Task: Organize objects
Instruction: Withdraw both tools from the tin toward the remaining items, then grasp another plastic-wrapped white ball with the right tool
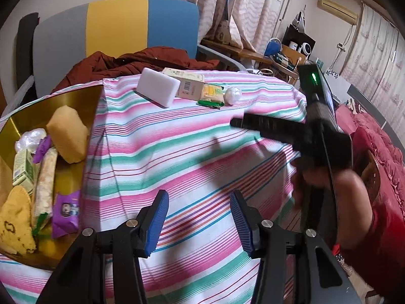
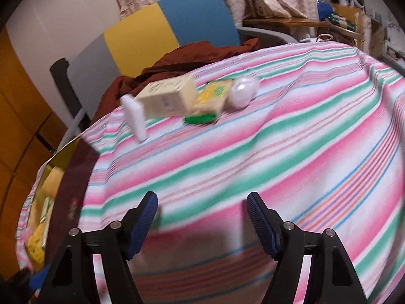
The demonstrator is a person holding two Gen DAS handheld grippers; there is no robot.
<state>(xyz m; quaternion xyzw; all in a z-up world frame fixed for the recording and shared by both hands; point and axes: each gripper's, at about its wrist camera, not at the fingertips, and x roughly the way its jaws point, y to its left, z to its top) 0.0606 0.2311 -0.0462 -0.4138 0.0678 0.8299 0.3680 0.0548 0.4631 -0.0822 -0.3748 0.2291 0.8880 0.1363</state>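
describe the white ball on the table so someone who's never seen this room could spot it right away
Start at the striped tablecloth and go to the row of four loose items near its far edge. The white ball ends that row, beside the green-edged snack packet; it alone is round.

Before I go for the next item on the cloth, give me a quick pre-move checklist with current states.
1. Left gripper open and empty: ok.
2. Right gripper open and empty: ok.
3. Items still on the cloth: white sponge, box, cracker pack, white ball: ok.
4. Path over the cloth to them is free: ok.
5. Room left in the gold tray: ok.
6. Sponge standing stably: cannot tell; right view is blurred.
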